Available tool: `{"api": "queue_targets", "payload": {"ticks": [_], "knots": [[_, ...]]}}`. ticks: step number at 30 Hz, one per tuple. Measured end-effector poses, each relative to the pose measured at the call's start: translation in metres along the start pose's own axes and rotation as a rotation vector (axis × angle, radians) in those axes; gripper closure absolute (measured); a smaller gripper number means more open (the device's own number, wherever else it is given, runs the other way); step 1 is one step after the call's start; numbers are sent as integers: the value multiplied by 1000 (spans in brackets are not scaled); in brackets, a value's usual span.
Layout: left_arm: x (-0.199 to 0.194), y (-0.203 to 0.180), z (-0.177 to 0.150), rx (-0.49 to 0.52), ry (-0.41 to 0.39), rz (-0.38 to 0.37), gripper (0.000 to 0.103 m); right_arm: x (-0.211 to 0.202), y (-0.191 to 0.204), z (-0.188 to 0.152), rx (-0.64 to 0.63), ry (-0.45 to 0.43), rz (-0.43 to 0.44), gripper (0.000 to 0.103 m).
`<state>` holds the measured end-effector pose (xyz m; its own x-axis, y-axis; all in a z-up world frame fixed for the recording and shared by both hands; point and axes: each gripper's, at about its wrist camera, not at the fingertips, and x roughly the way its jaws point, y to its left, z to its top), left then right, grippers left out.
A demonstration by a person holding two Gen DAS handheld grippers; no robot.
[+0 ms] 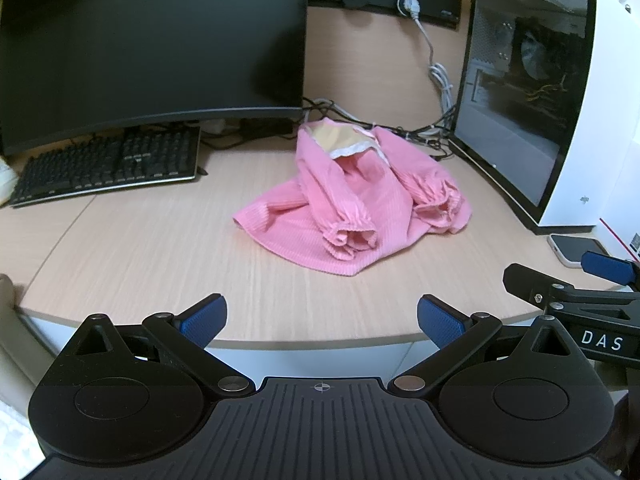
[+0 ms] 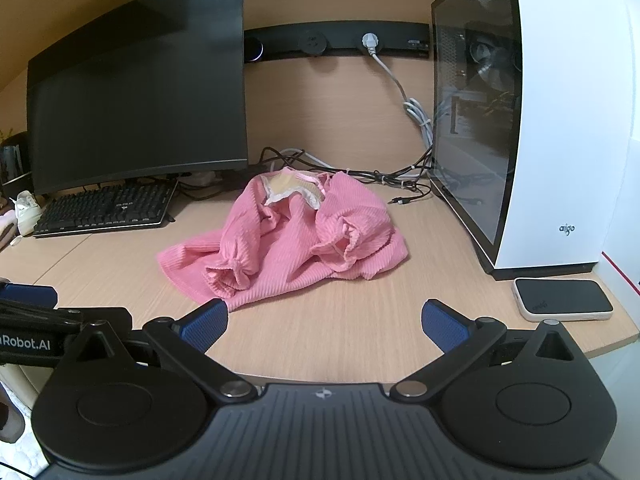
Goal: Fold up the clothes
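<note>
Holding both tools low at the near edge of the table [image 1: 120,248], you have nothing in them yet. Your left gripper [image 1: 322,320] has its jaws wide apart, and your right gripper [image 2: 325,320] has its jaws wide apart too. The pink top [image 1: 352,200] lies in a rumpled heap on the table, straight ahead of both tools and a bit farther back, between the keyboard [image 1: 108,166] and the white computer case [image 1: 592,120]. It is not flat. Its two sleeves are bunched up on top, and the neck points away from you, toward the cables at the back. So the top runs from near you to far from you. The near hem sits closest to your right tool, almost just past its left blue pad [image 2: 204,326]. Your left tool is a bit farther off. A phone [image 2: 564,298] lies to the right, near the case, so watch out for it.
</note>
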<state>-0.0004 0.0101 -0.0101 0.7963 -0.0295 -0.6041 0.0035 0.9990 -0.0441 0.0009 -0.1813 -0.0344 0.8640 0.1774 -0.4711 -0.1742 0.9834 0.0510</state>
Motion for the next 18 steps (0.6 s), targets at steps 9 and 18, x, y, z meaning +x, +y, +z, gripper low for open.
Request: {"api": "queue_targets", "payload": {"ticks": [9,18], "knots": [[1,1,0,-1,5,-3,0,2,1,0,1,8,-1,0],[5,1,2,4,7,-8,0,4,-1,0,6,11,-4,0]]}}
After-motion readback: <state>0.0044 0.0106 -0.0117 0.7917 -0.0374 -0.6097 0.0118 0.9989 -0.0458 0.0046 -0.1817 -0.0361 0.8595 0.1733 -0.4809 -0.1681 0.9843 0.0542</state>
